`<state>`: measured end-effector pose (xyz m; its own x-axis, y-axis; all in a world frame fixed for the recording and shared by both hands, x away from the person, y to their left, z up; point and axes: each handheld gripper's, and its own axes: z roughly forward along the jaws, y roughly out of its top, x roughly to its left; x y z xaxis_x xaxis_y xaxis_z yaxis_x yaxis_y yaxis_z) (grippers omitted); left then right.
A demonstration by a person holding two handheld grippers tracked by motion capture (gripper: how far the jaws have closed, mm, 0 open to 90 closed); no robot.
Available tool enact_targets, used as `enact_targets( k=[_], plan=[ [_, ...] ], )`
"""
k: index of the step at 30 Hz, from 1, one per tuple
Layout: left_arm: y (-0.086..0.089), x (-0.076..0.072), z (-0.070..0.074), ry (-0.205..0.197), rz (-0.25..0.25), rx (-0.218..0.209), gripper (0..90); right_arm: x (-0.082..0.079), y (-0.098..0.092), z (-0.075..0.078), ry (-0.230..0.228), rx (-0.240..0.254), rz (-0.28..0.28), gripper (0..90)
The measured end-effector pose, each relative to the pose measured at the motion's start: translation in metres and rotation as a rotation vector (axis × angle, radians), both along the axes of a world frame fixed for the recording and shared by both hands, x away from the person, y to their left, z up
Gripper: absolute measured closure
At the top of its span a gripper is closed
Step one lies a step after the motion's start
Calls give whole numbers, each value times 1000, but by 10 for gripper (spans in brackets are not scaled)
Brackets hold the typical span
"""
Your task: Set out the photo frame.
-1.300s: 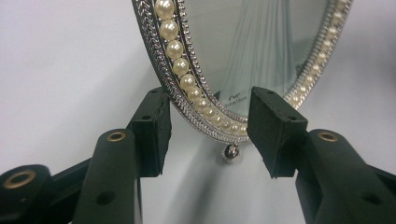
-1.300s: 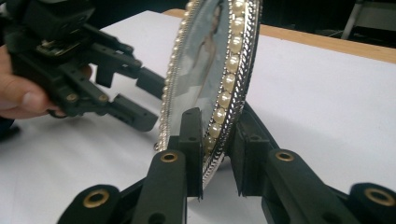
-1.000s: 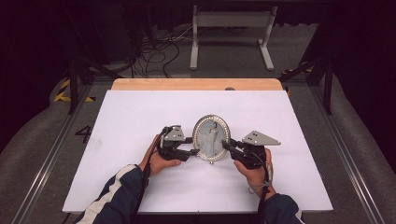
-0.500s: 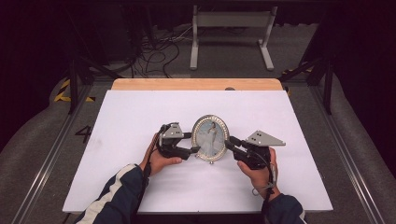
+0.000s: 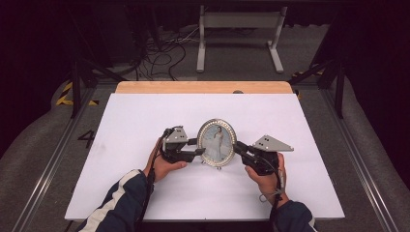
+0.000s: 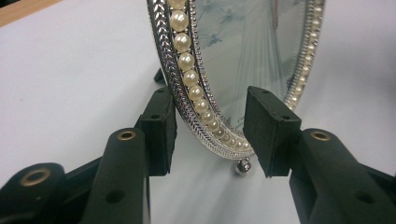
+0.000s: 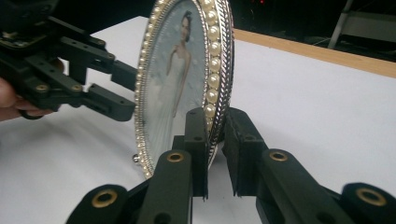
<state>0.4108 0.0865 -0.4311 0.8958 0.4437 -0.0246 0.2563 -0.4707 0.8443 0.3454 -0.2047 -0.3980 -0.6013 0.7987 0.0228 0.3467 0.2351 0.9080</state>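
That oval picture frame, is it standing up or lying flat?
Standing upright: the oval picture frame rises on edge from the white table, its picture facing the person.

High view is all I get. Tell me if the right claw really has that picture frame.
Observer: Yes. In the right gripper view, the right claw pinches the picture frame by its pearl rim, one pad in front and one behind.
Operator: Now report the left claw.
Observer: The left claw straddles the opposite rim and has just been closing, but its front pad stands clear of the glass.
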Motion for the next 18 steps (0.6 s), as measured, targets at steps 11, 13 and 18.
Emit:
enact_targets(
  k=[11, 13, 18],
  plan=[
    [3, -11, 1, -49, 28, 70, 604, 6, 4, -3, 1, 9, -6, 804],
    [3, -12, 1, -48, 34, 77, 609, 7, 4, -3, -1, 4, -9, 804],
    [2, -14, 0, -56, 37, 102, 621, 8, 5, -4, -3, 5, -12, 803]
  ],
)
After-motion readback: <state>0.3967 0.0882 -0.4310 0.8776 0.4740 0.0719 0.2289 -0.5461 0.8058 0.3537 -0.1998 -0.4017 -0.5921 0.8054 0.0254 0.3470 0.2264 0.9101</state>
